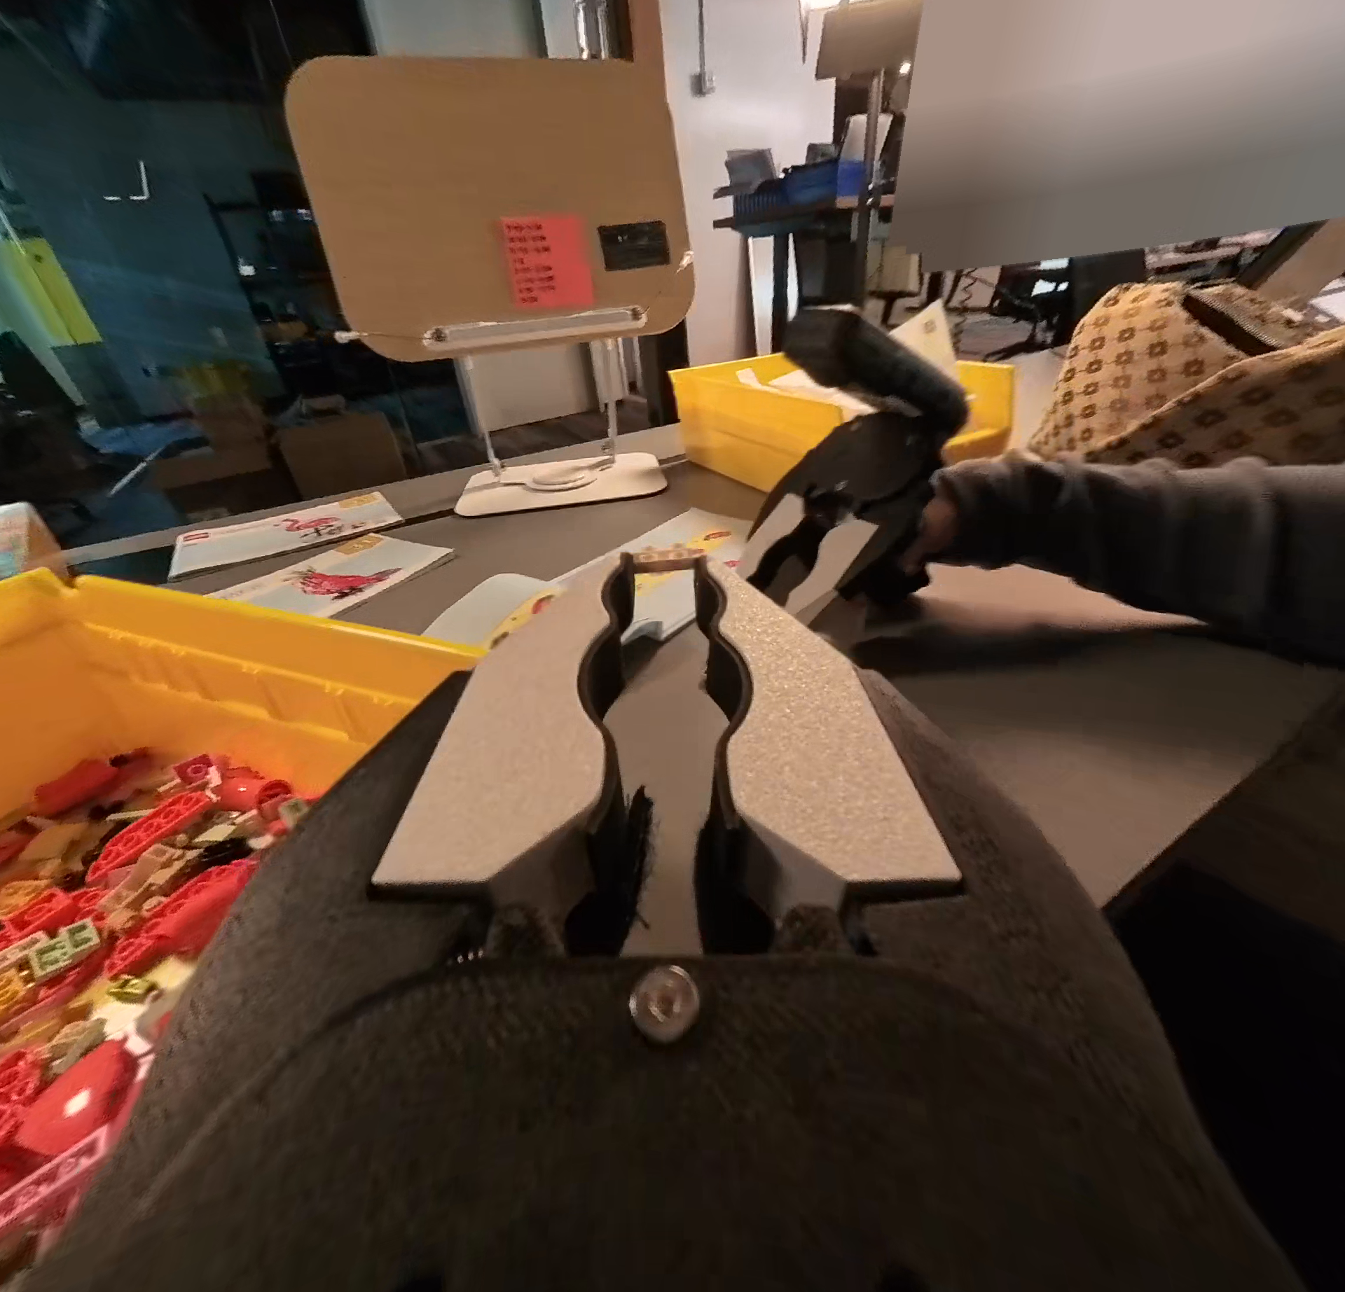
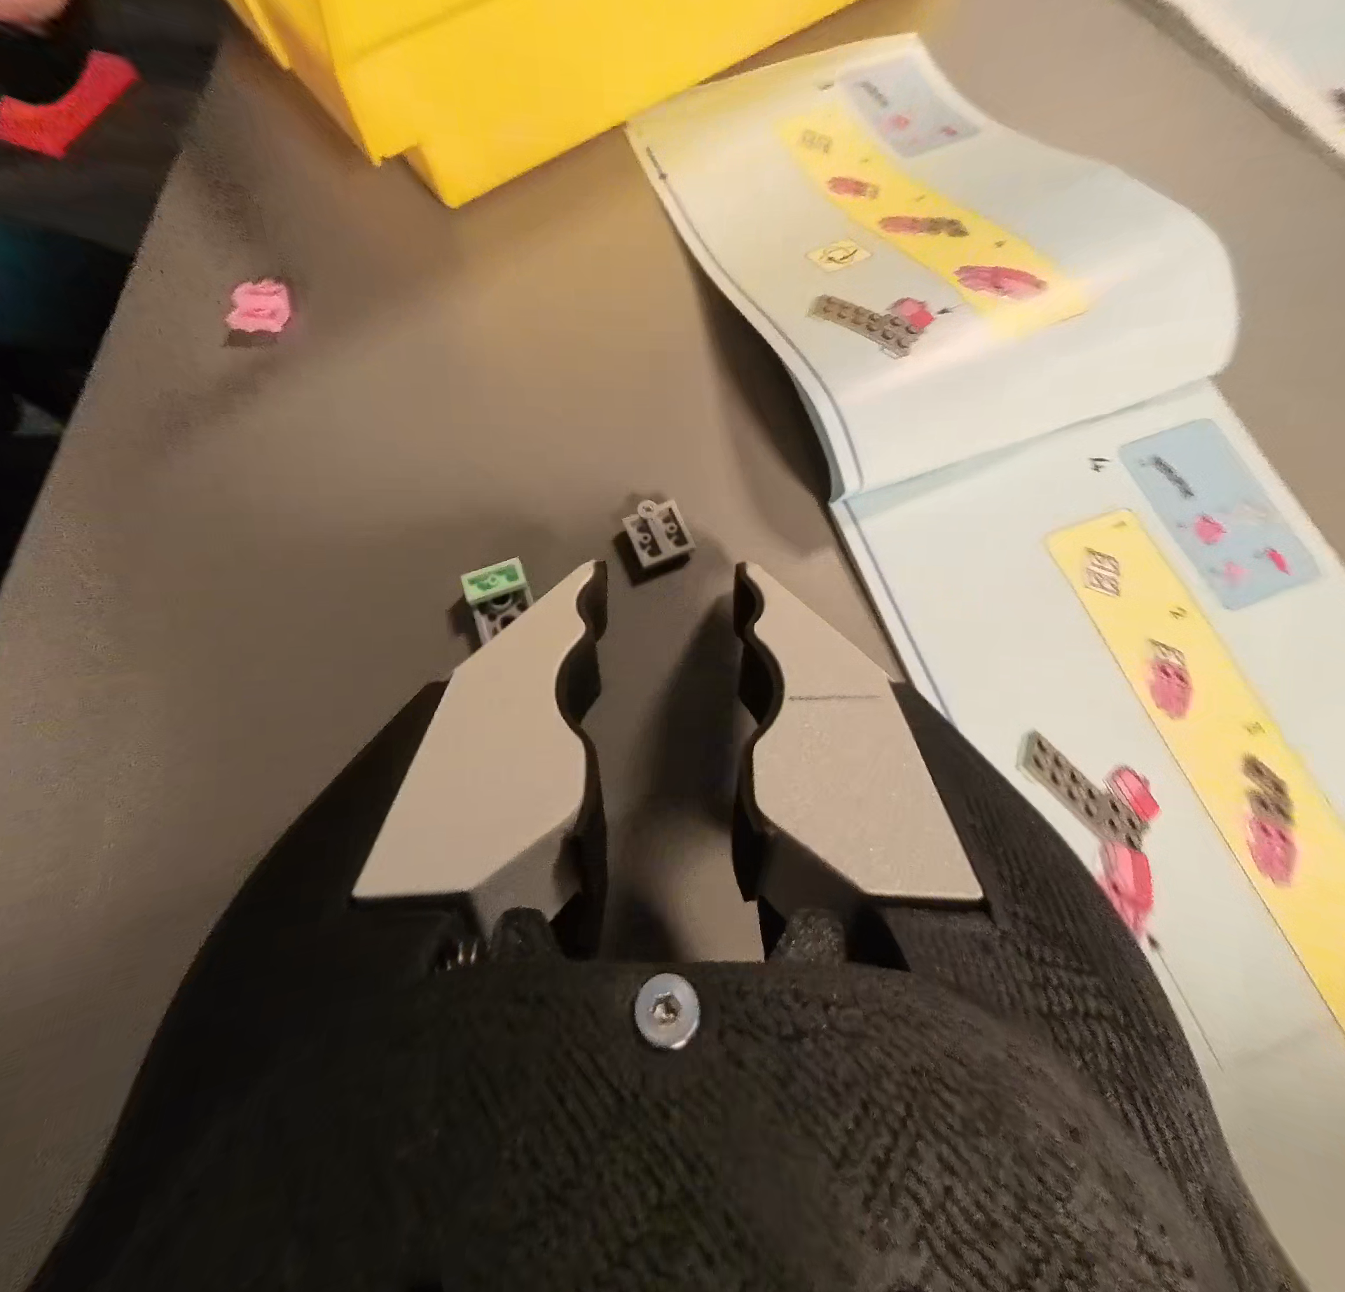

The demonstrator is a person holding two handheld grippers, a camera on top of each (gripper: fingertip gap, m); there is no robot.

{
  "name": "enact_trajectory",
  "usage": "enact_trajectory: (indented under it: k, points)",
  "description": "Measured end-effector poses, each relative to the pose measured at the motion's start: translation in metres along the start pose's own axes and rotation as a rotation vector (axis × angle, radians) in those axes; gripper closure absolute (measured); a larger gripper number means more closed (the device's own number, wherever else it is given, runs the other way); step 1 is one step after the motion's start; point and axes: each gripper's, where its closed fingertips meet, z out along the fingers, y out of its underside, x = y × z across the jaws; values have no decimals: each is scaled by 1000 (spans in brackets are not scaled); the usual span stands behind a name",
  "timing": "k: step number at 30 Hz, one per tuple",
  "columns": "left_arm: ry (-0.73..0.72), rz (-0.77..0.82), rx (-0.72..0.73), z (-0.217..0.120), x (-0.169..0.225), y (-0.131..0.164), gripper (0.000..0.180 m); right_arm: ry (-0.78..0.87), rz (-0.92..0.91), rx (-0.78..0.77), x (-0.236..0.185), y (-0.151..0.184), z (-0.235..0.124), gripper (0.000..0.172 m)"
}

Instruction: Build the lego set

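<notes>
— Left gripper (image 1: 664, 566) is raised level over the table (image 1: 1019, 711), fingertips clamped on a small tan plate brick (image 1: 664, 564).
— And the right gripper (image 2: 669, 580)?
— Tilted down, jaws apart, bare, just short of a grey brick (image 2: 657, 535); a green-topped brick (image 2: 495, 591) sits beside its left finger.

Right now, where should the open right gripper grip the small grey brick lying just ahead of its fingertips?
Probably from above, across the two flat side walls of the small grey brick. It lies hollow underside up, slightly skewed, so the right gripper would turn a little to square up.

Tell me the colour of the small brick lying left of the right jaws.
Green on top, grey below: the small brick, clearest in the right wrist view.
</notes>
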Motion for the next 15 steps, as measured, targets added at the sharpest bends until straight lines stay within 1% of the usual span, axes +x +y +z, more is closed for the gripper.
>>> enact_trajectory:
  k: [3, 7, 9, 10, 13, 15]
  points:
    - [64, -32, 8, -2, 8, 4, 166, -78, 0, 4, 0, -3, 7, 141]
    - [138, -45, -32, 2, 19, 19, 166, -85, -40, -11, 2, -3, 10, 146]
    - [189, -58, -72, 6, 27, 28, 166, -70, -53, -13, 3, -3, 11, 150]
    - [216, -66, -100, 8, 32, 34, 166, -62, -64, -14, 3, -3, 12, 156]
    - [265, -87, -203, 18, 44, 55, 166, -10, -133, -9, 4, -4, 11, 157]
    - [271, -92, -236, 22, 50, 61, 165, 60, -212, 19, 4, -8, 8, 158]
